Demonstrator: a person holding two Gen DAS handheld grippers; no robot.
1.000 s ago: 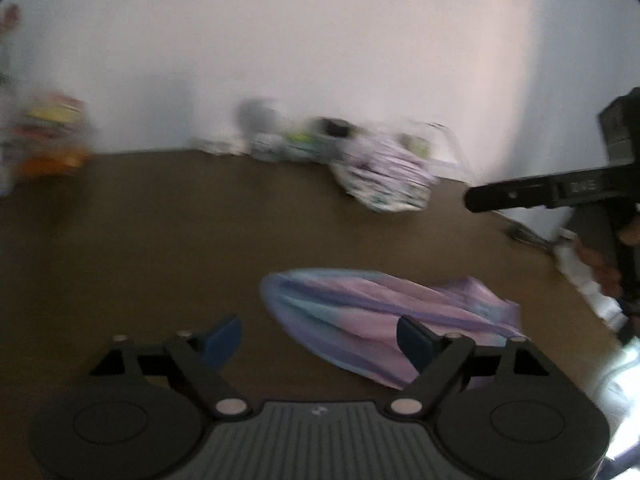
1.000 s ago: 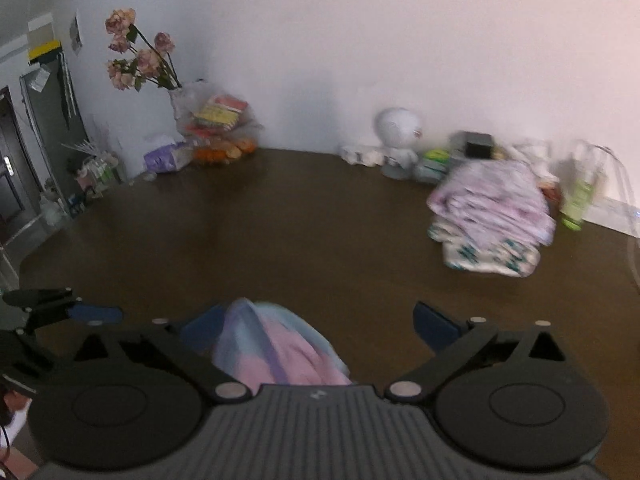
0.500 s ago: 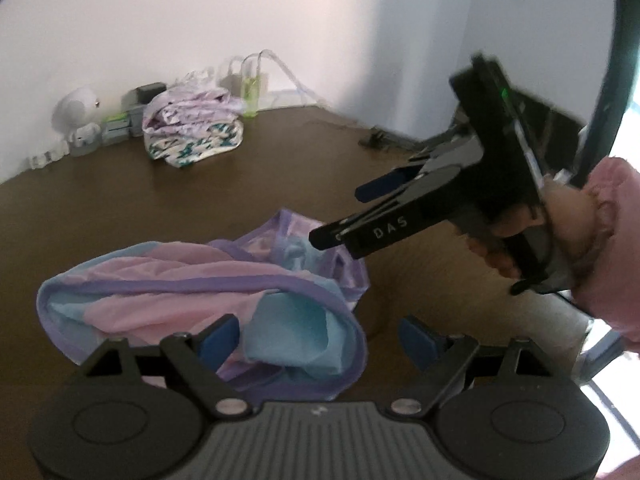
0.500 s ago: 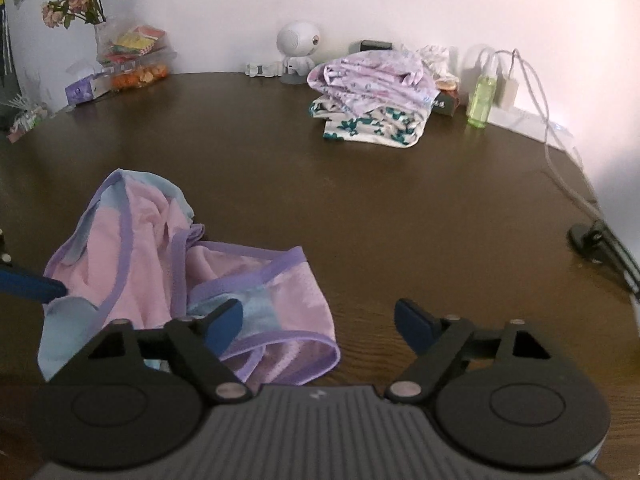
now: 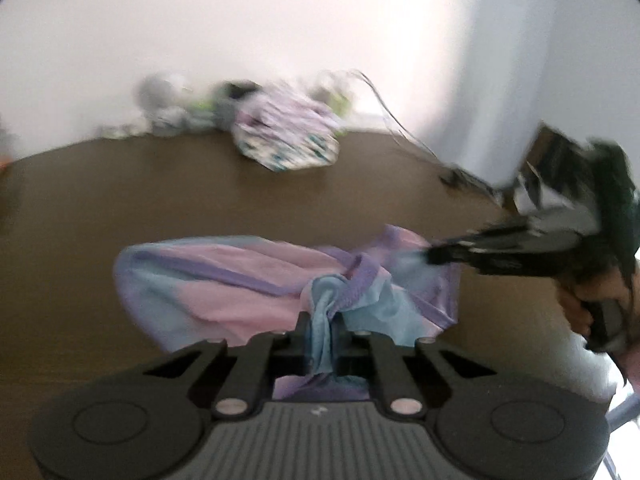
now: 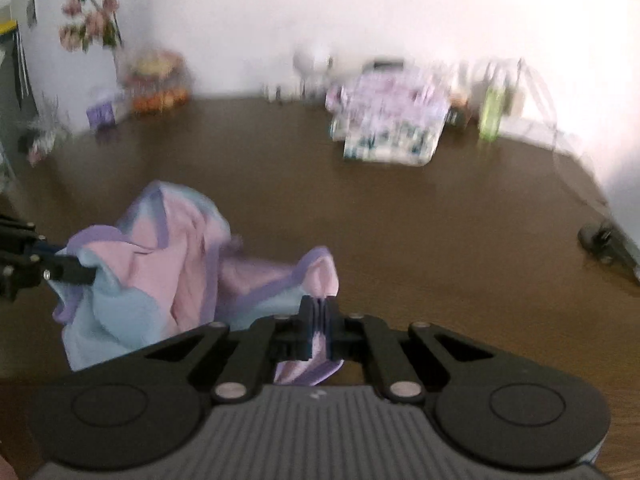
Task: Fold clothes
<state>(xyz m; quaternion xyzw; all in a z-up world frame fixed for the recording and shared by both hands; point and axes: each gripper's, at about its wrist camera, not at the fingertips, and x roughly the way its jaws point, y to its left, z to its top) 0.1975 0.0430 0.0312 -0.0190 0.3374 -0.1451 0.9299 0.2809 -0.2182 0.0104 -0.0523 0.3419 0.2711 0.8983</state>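
With both corners pinched, the step calls for lifting evenly and drawing the pastel garment (image 5: 224,280) taut before laying it flat on the brown surface (image 6: 400,220). The left tool (image 5: 322,322) has just clamped on blue fabric; the right tool (image 6: 319,320) has just clamped on a purple-edged corner.

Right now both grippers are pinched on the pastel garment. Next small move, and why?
Probably lift and draw the two apart: left gripper and right gripper have just closed on the garment, which sags bunched between them over the table.
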